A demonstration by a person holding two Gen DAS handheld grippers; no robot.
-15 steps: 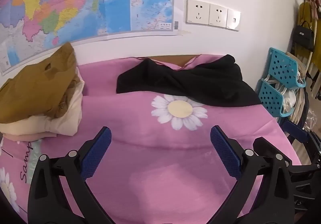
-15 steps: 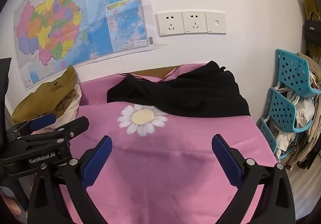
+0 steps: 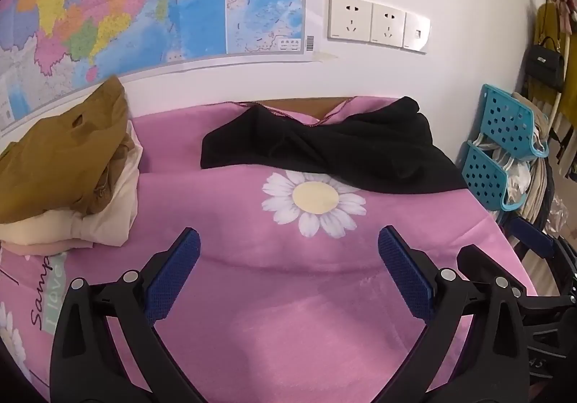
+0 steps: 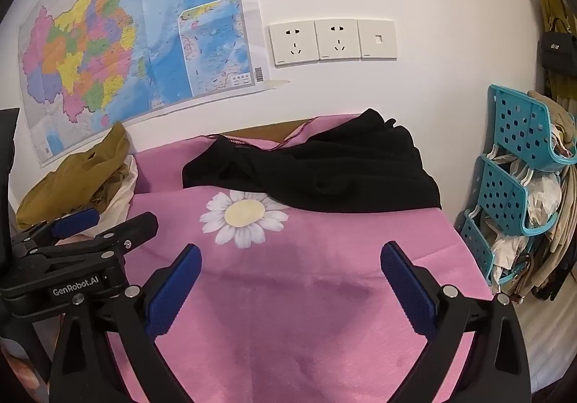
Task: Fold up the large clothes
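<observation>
Both claws wide and empty, left claw (image 3: 288,251), right claw (image 4: 291,266), bare pink cloth (image 3: 288,331) beneath, black garment (image 3: 324,157) at far edge.

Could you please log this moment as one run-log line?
left gripper: open, empty | right gripper: open, empty | black garment: unfolded, untouched | stage: approach

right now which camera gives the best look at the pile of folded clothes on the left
The left wrist view: the pile of folded clothes shows whole there, brown garment on top, cream and pink layers beneath, on the pink cloth. In the right wrist view the same pile sits farther off, and the left tool hides its lower layers.
</observation>
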